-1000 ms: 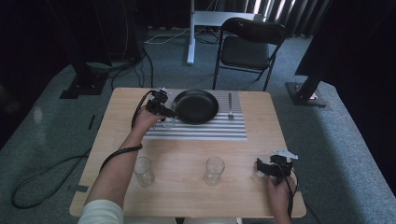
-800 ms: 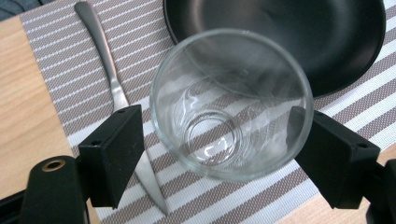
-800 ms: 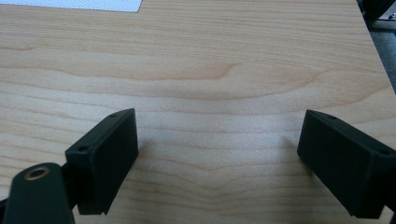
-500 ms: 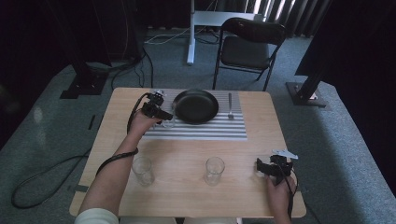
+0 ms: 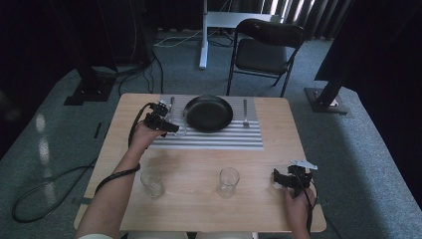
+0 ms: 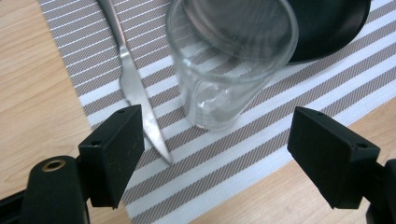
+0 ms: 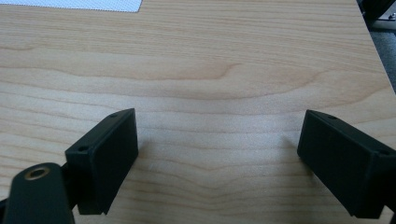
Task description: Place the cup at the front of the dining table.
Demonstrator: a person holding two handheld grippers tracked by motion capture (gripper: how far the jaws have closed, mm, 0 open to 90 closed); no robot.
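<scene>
We judge the glass [image 6: 232, 65] set on the placemat [image 6: 261, 135]; left gripper [image 6: 219, 158] jaws wide, clear of it; next, retreat; right gripper [image 7: 224, 158] jaws wide, empty.

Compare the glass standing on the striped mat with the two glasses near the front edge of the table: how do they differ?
The glass on the striped mat stands on the mat, between the knife and the black plate; the two front glasses stand on bare wood. The left gripper is open right beside the mat glass; no gripper is near the front pair. All three are clear, upright and apparently empty.
</scene>
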